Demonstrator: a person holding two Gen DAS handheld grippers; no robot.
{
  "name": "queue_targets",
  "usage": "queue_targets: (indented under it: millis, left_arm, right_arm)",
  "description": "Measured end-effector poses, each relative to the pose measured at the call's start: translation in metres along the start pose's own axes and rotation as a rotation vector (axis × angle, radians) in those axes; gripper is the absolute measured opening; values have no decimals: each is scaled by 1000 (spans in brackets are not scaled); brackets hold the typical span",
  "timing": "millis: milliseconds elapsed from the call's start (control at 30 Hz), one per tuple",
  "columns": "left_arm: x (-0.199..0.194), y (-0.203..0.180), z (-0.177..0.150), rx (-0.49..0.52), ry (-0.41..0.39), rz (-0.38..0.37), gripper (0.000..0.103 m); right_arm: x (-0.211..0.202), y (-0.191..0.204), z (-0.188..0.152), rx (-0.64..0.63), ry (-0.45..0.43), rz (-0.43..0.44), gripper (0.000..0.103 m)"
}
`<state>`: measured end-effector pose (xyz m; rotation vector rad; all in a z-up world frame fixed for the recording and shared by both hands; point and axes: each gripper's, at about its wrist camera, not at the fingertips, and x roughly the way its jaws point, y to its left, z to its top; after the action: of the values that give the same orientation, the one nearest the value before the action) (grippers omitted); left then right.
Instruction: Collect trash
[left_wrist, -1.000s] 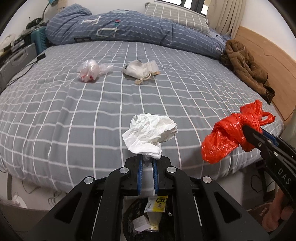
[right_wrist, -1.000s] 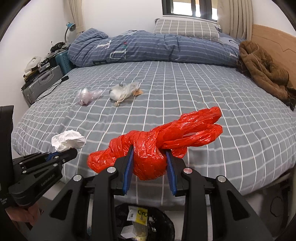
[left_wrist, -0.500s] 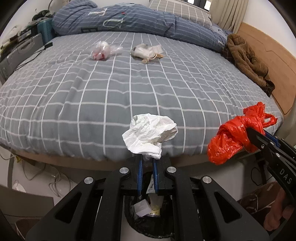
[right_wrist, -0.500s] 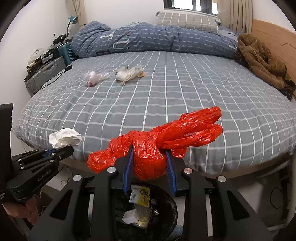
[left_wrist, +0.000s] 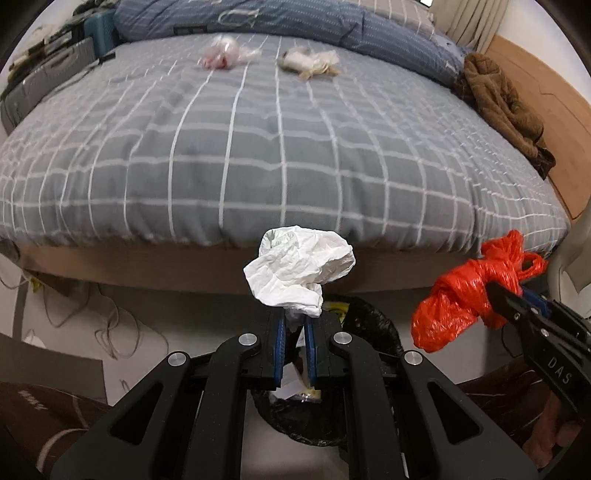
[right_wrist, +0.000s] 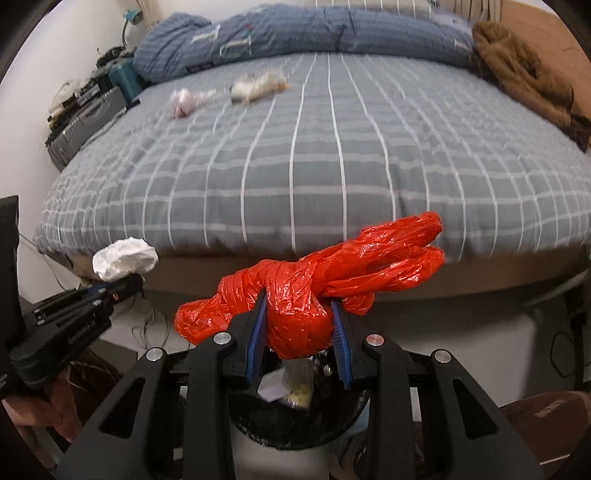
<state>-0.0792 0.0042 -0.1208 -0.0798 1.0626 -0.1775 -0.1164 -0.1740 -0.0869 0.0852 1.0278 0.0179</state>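
My left gripper (left_wrist: 294, 325) is shut on a crumpled white tissue (left_wrist: 299, 267), which it holds past the foot of the bed. Directly below it sits a round bin lined with a black bag (left_wrist: 373, 328), scraps inside. My right gripper (right_wrist: 298, 314) is shut on a knotted red plastic bag (right_wrist: 310, 291), over the same bin (right_wrist: 295, 424). The red bag (left_wrist: 465, 295) also shows at the right of the left wrist view, the tissue (right_wrist: 123, 258) at the left of the right wrist view. A clear bag with red inside (left_wrist: 221, 55) and a whitish wrapper wad (left_wrist: 308, 62) lie far up the bed.
The grey checked bed (left_wrist: 277, 147) fills the middle, with a blue duvet (left_wrist: 277, 18) at its head and a brown jacket (left_wrist: 506, 99) at its right. Cables (left_wrist: 110, 325) trail on the floor at the left. A grey case (right_wrist: 88, 125) stands beside the bed.
Both grippers have drawn back off the bed's foot edge and sunk toward the bin, which now shows more fully beneath them. Each keeps its grip unchanged.
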Motion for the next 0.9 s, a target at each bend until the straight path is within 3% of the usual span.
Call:
queue_targets:
  millis: [333, 633, 900]
  left_arm:
    - [44, 25, -24, -47, 120, 27, 8]
    - [63, 51, -36, -74, 167, 71, 8]
    - [72, 63, -45, -78, 203, 92, 8]
  right_arm:
    - [63, 3, -27, -56, 166, -29, 31]
    - [103, 25, -30, -94, 260, -19, 32]
    - [119, 38, -33, -98, 303, -28, 49]
